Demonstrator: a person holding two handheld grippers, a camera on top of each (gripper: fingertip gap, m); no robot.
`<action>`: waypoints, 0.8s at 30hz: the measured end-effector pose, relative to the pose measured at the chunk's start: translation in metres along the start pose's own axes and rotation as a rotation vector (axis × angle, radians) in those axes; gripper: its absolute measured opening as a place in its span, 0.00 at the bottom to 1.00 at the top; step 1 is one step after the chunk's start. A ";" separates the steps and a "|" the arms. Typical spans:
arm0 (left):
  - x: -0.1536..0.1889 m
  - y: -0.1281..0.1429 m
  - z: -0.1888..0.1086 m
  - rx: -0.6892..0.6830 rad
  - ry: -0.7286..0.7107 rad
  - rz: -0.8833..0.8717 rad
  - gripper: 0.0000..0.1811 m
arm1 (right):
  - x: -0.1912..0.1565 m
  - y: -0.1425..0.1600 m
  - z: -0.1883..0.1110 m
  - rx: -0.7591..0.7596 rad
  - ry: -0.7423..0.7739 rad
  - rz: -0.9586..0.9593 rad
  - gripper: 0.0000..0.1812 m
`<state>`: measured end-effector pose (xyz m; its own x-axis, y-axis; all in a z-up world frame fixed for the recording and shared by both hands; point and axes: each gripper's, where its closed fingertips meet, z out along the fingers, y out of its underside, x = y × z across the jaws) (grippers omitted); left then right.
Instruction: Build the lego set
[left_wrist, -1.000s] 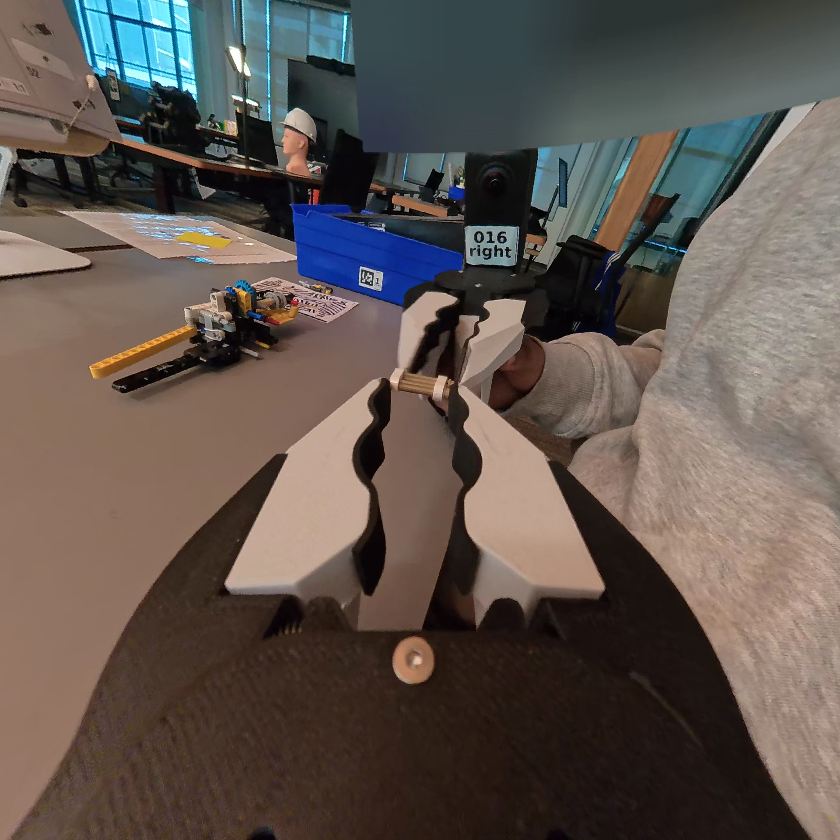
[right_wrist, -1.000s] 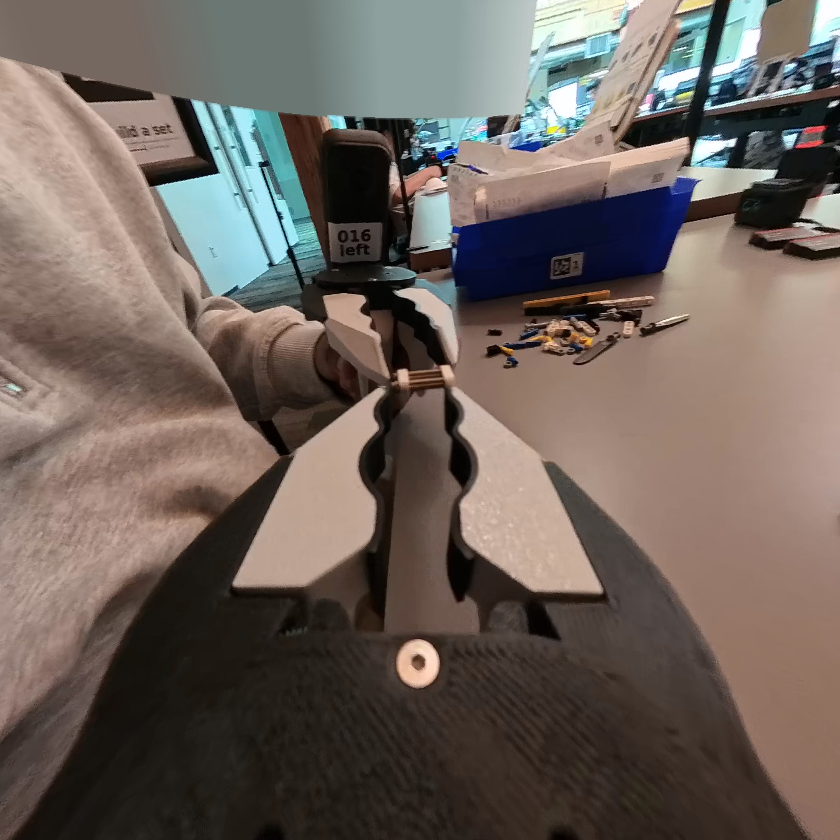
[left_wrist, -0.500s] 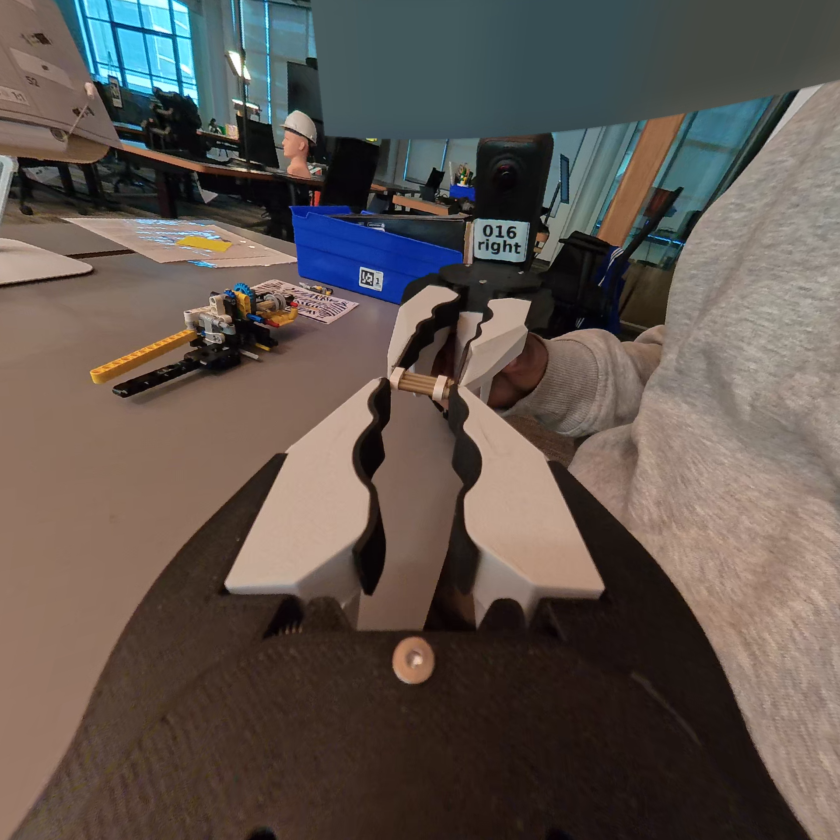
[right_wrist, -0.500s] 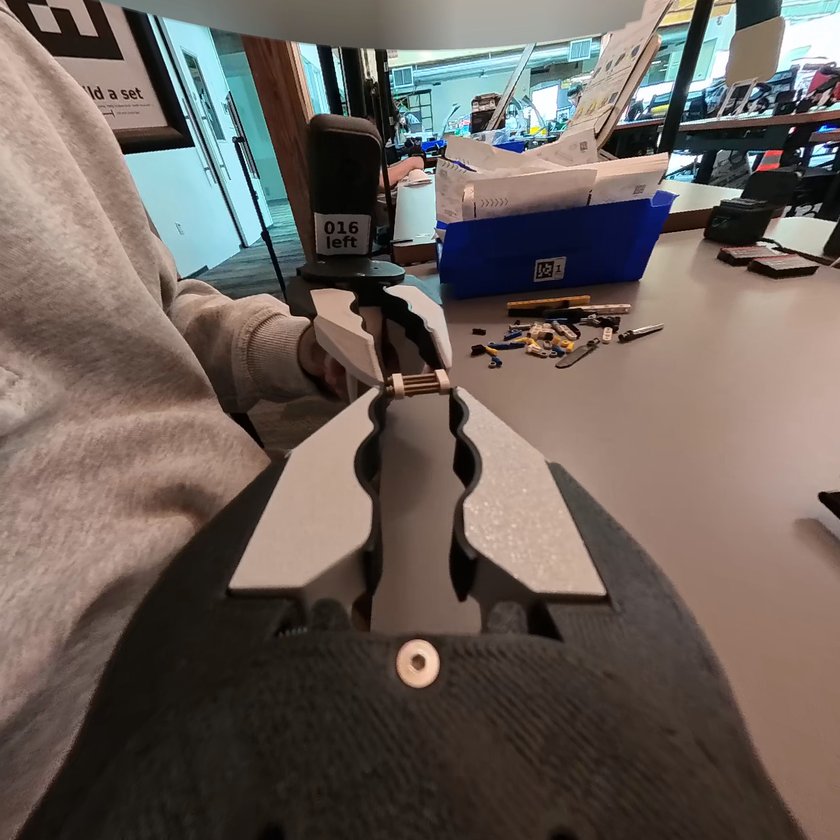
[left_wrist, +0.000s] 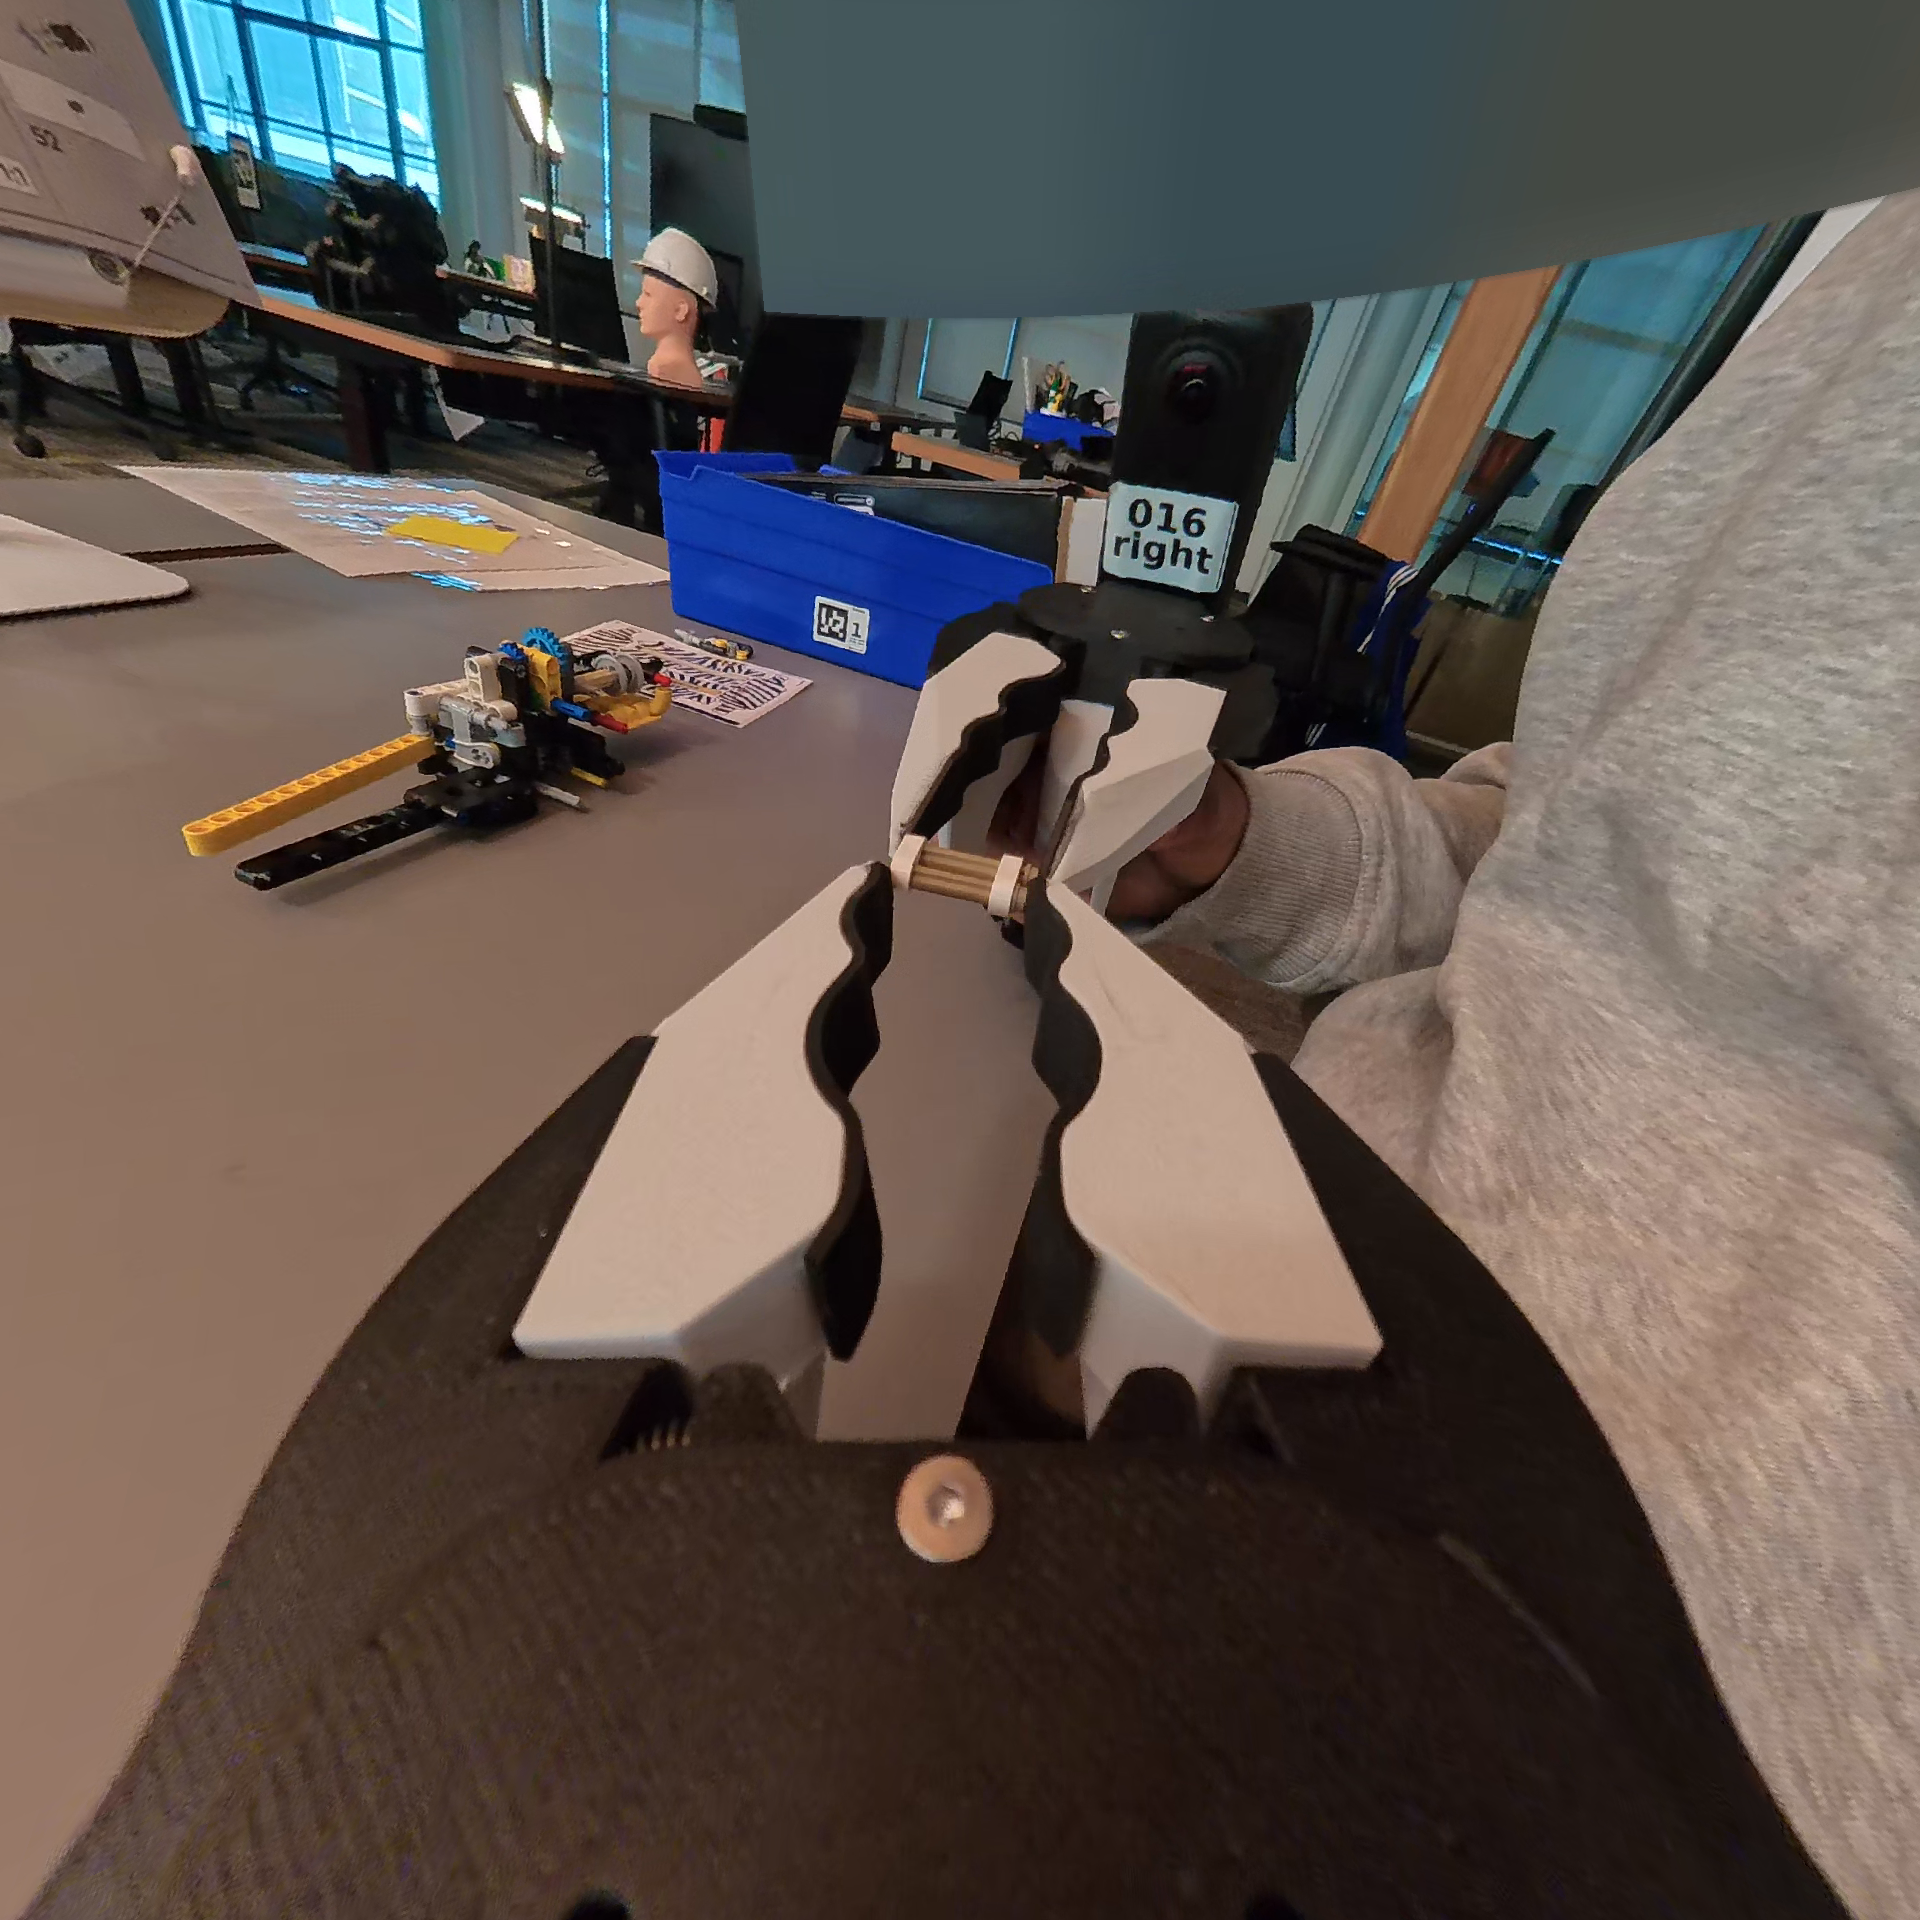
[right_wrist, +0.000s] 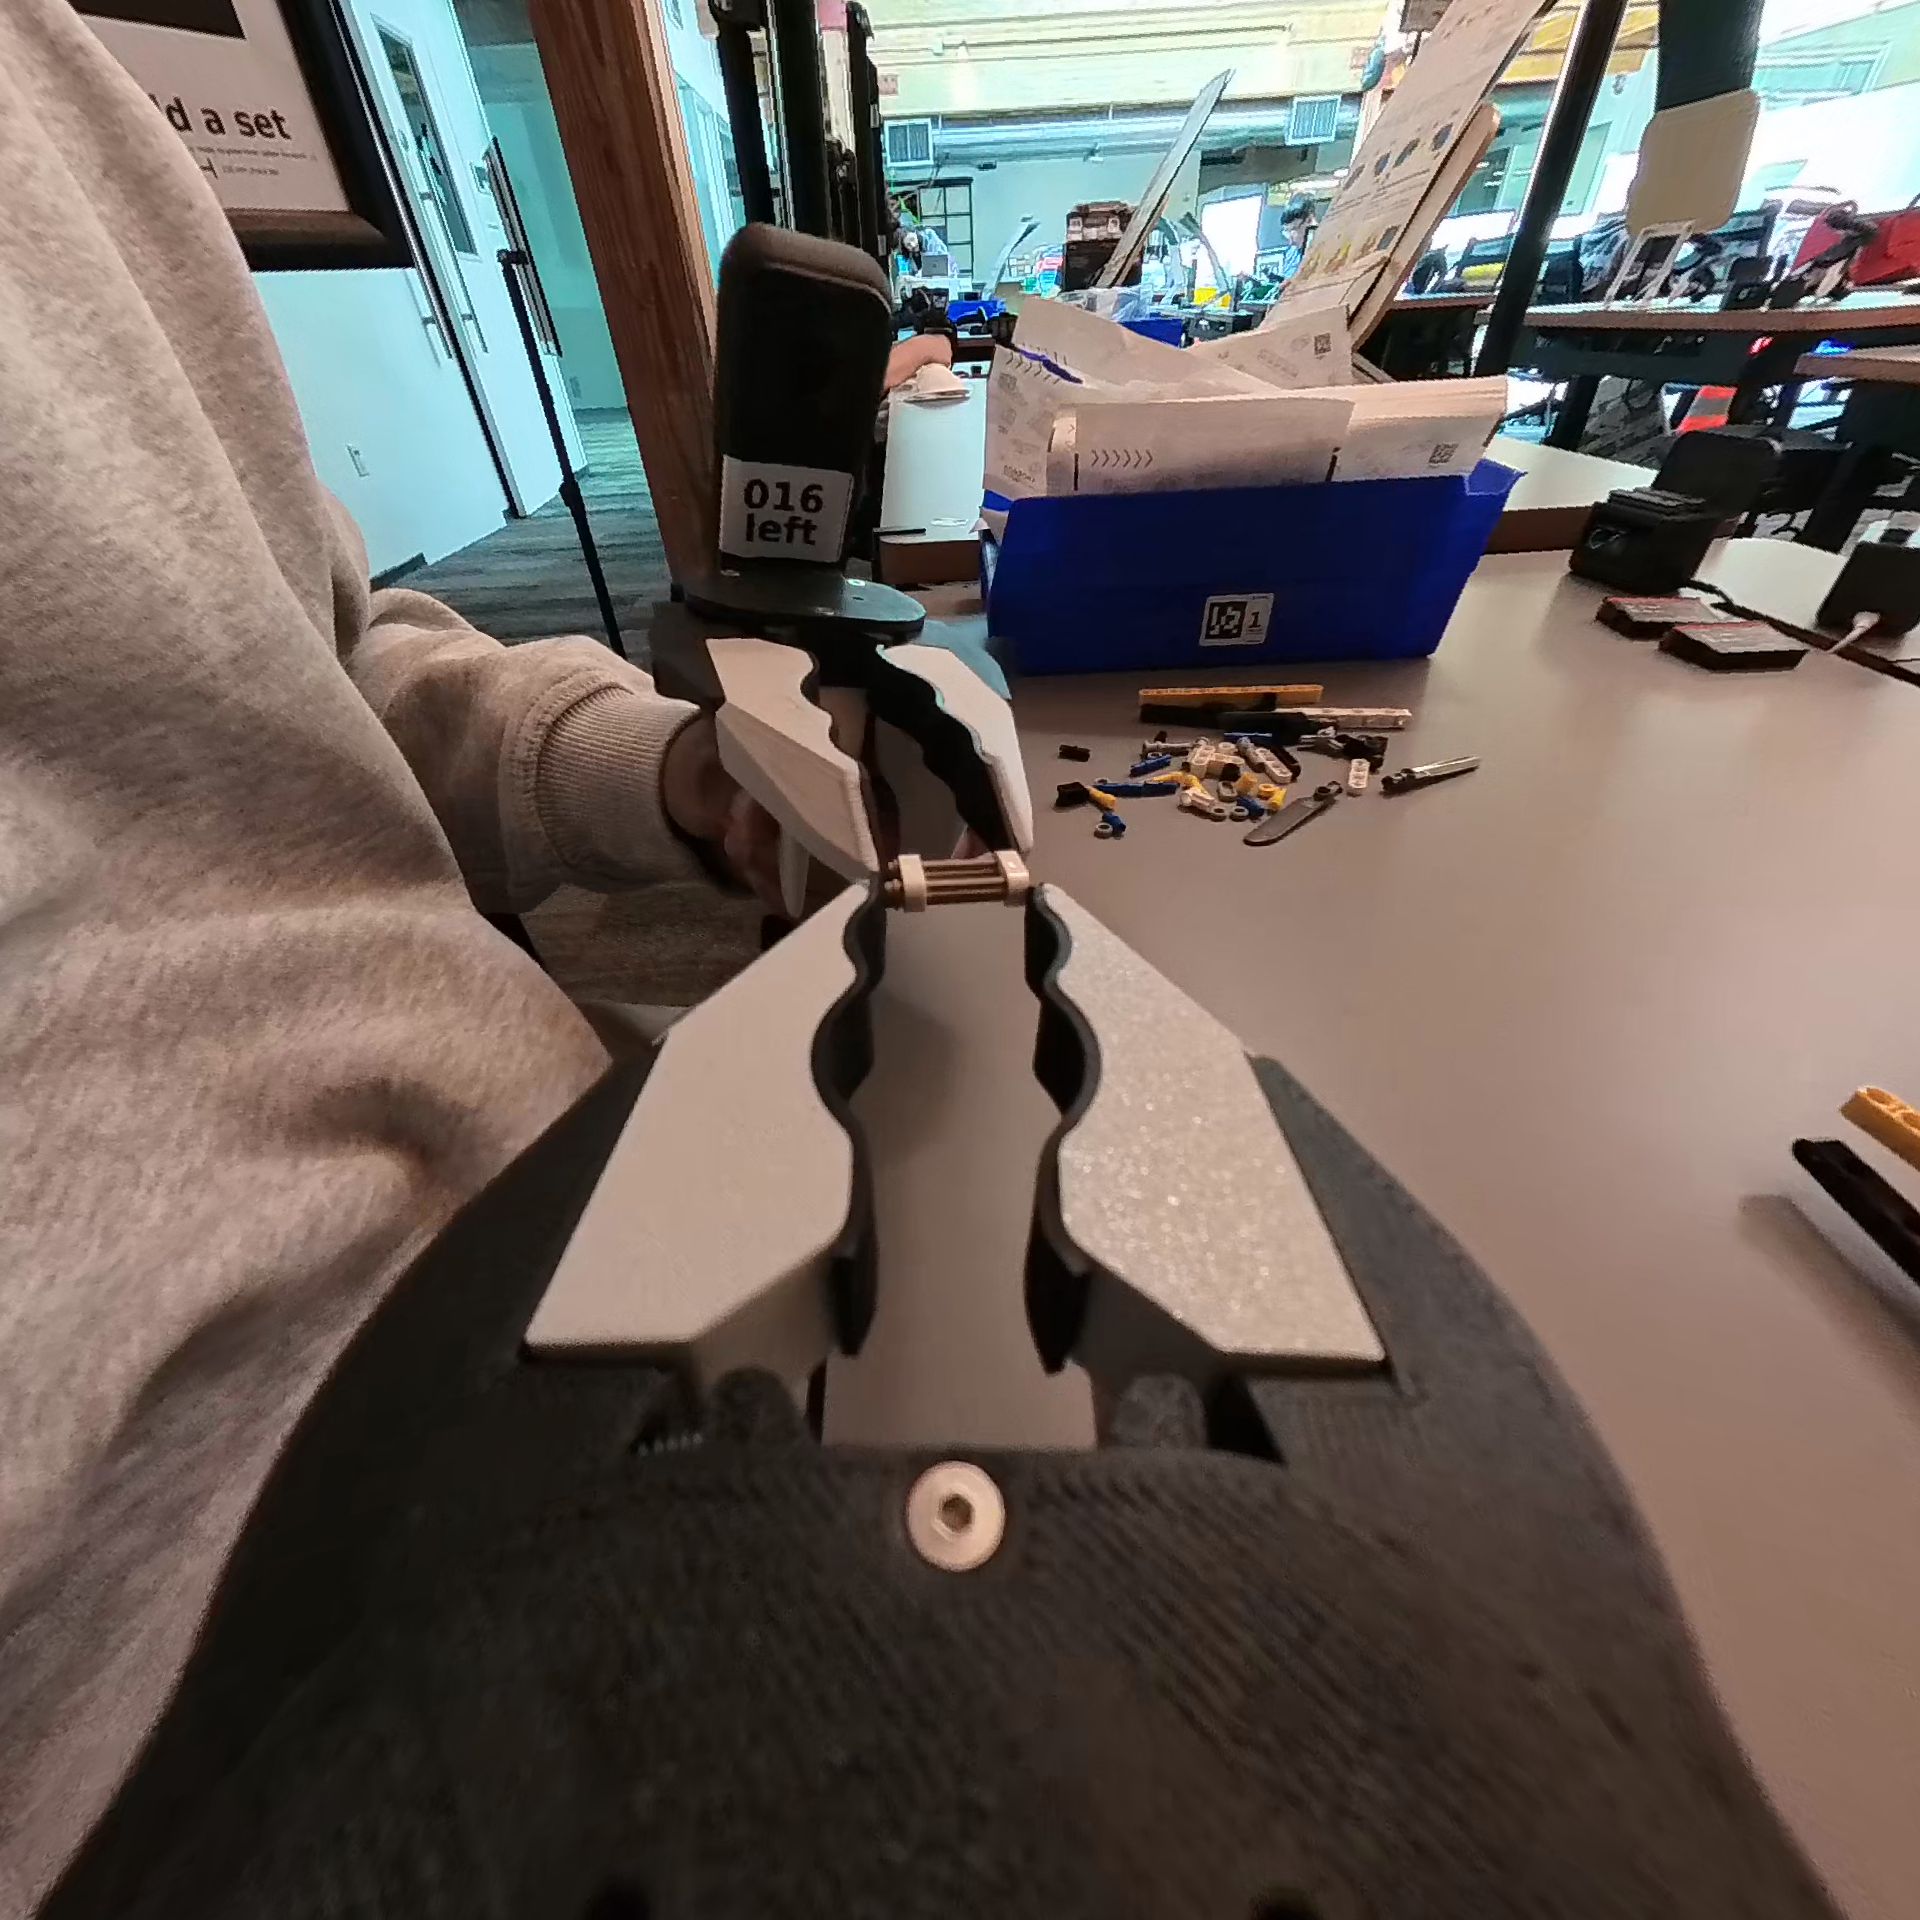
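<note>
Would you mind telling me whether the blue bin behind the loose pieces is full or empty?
Full: the blue bin is stuffed with white paper packets sticking up above its rim.

A short tan ribbed axle piece (left_wrist: 958, 876) with a white bushing at each end lies level in the air. A partly built model (left_wrist: 488, 732) with yellow and black beams rests on the counter (left_wrist: 312, 1018). Loose small pieces (right_wrist: 1236, 764) lie scattered.
</note>
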<state>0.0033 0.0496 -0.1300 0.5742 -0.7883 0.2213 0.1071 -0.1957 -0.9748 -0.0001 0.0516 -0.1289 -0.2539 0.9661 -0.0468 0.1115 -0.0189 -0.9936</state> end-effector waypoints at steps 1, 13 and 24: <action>0.000 0.000 0.000 -0.002 0.000 -0.003 0.13 | 0.000 0.000 0.000 -0.005 0.000 -0.002 0.14; 0.000 0.005 0.000 -0.031 0.004 -0.030 0.13 | 0.000 0.006 -0.001 -0.042 -0.015 0.010 0.14; 0.000 0.006 0.000 -0.045 -0.006 -0.023 0.13 | -0.001 0.009 -0.002 -0.054 -0.020 0.020 0.13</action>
<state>0.0036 0.0483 -0.1362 0.5769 -0.7798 0.2430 0.0836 -0.2396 -0.9673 0.0028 0.0514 -0.1373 -0.2705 0.9602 -0.0697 0.1688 -0.0240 -0.9854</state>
